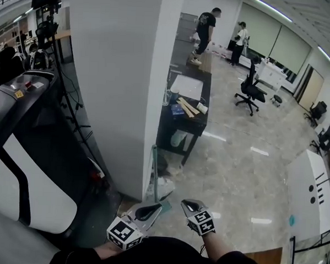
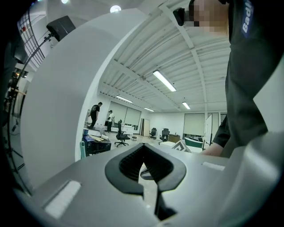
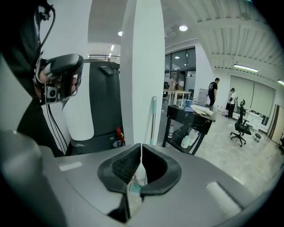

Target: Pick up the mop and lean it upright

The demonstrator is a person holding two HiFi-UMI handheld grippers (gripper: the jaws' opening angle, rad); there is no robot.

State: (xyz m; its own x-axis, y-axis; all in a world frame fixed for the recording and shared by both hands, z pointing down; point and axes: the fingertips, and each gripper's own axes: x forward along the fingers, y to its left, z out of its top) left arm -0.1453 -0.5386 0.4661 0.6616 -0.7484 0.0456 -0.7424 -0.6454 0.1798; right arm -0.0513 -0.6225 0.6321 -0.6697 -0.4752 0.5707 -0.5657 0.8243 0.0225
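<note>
The mop (image 1: 153, 172) stands upright with its thin teal handle against the corner of the white pillar (image 1: 118, 82) and its pale head (image 1: 163, 187) on the floor. In the right gripper view the handle (image 3: 153, 119) rises straight ahead, beyond the jaws. In the left gripper view it shows as a teal strip (image 2: 82, 150) beside the pillar. My left gripper (image 1: 152, 210) and right gripper (image 1: 189, 204) hang low, near my body, short of the mop and apart from it. Both pairs of jaws meet at the tips, the left gripper (image 2: 143, 149) and the right gripper (image 3: 141, 147), with nothing between them.
A black table (image 1: 203, 111) with papers and a cup stands behind the pillar. A large black and white machine (image 1: 25, 165) fills the left. An office chair (image 1: 250, 92) and two standing people are further off. A white counter (image 1: 311, 186) lines the right.
</note>
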